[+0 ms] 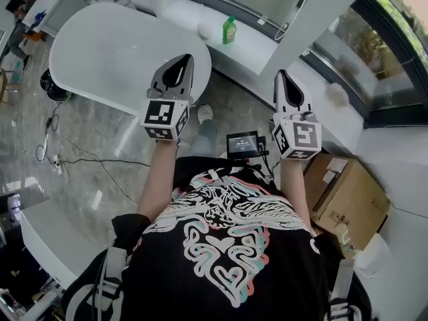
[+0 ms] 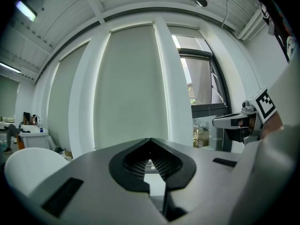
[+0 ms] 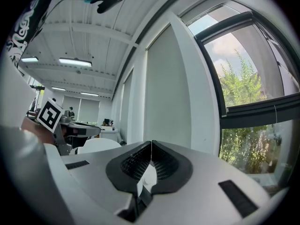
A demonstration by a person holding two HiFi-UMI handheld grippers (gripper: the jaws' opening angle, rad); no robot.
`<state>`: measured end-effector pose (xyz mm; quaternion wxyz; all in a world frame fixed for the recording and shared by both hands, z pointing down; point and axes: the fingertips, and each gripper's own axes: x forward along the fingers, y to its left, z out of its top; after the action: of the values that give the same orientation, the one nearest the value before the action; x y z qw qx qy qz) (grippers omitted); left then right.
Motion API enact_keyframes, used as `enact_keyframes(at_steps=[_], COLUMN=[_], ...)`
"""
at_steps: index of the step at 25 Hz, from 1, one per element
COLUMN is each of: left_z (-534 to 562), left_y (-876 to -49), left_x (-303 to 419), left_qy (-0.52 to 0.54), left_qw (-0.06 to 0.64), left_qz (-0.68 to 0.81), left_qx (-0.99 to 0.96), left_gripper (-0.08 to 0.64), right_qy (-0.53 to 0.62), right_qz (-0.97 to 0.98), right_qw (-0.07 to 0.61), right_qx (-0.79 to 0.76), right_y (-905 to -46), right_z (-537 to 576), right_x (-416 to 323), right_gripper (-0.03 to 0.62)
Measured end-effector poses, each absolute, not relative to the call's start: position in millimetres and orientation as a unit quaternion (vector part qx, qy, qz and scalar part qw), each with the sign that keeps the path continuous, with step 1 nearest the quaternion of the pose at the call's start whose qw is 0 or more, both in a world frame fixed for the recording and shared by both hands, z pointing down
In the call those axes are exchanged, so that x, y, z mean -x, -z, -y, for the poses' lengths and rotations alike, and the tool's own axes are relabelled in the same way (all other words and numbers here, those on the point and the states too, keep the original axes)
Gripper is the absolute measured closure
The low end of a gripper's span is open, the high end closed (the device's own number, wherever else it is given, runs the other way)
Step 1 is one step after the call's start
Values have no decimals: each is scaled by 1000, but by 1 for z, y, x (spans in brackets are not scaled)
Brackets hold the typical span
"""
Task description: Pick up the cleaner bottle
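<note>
Holding 2 grippers out level, a person stands here: the left gripper [image 1: 182, 62] and right gripper [image 1: 283, 79] both have their jaws pressed together on nothing. 1 cardboard box [image 1: 348, 196] sits at the person's right. Beyond is 1 white oval table [image 1: 114, 52]. Farthest, 1 green cleaner bottle [image 1: 229, 29] stands upright about midway across the white window ledge [image 1: 257, 45], well apart from both grippers.

One cleaner bottle [image 1: 229, 29]. Two grippers: left gripper [image 1: 183, 59], right gripper [image 1: 282, 75]. One cardboard box [image 1: 348, 196]. One round white table [image 1: 114, 52]. One small screen [image 1: 242, 144].
</note>
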<state>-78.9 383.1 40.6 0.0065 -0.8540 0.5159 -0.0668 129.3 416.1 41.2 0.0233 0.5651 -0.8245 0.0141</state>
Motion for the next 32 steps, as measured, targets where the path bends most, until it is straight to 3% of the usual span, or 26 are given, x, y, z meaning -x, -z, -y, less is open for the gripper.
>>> enact_keyframes(at_steps=[32], left_z=[-28], left_y=[-27], left_x=[111], left_qy=[64], left_qw=[26], left_qz=[-467], left_qx=[882], left_gripper=[543], right_qy=[-14], right_qz=[804], right_qw=[42], right_qx=[-593], right_y=[-40], right_z=[-78], right_x=[-70], right_gripper=[563])
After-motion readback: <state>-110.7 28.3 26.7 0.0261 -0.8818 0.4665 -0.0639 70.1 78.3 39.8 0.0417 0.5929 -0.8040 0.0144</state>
